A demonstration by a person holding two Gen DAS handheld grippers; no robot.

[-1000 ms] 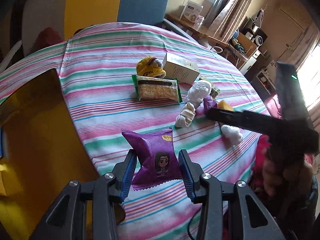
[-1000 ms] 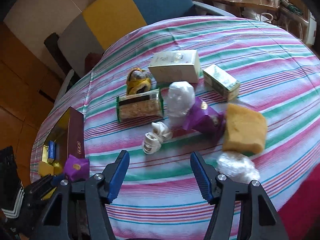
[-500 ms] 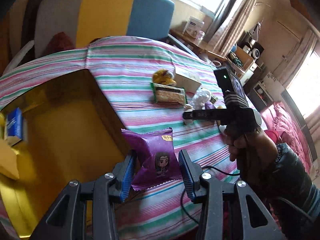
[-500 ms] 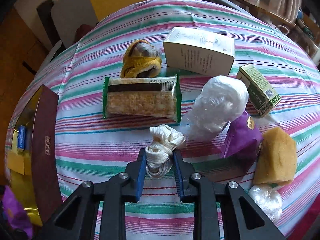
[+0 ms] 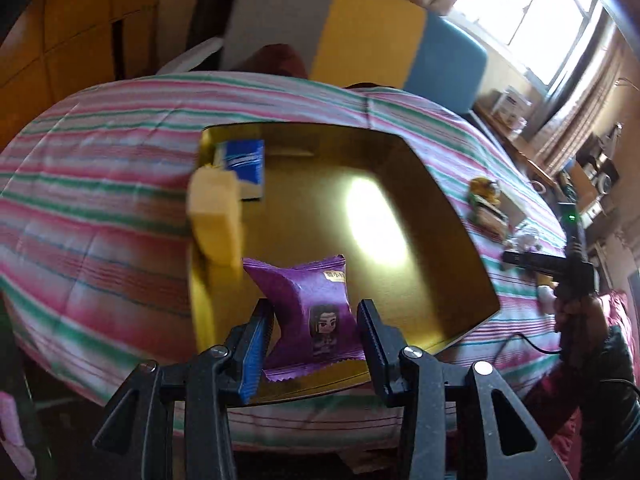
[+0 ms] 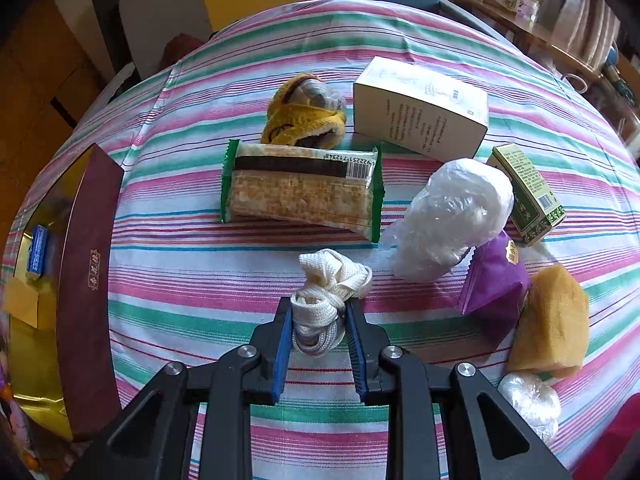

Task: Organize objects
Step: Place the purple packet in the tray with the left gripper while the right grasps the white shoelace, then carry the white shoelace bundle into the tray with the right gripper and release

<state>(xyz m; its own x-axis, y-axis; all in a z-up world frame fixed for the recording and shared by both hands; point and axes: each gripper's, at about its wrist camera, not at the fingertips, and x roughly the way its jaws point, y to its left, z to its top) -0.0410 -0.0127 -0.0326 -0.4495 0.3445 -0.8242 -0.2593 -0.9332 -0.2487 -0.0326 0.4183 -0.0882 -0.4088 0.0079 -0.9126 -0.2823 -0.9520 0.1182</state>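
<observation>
A striped tablecloth (image 5: 100, 184) covers the round table, and at its left edge lies our gold-lined box (image 5: 448, 216). In the left wrist view, our left gripper (image 5: 316, 332) pinches the purple snack packet (image 5: 312, 300) over the box's near edge; the bare floor ahead leaves room, so next we likely release it there. In the right wrist view, our right gripper (image 6: 318, 320) is pressed onto the white rope bundle (image 6: 326, 296) at the table's middle, the cracker pack (image 6: 300, 196) just beyond; lifting straight up looks safest.
</observation>
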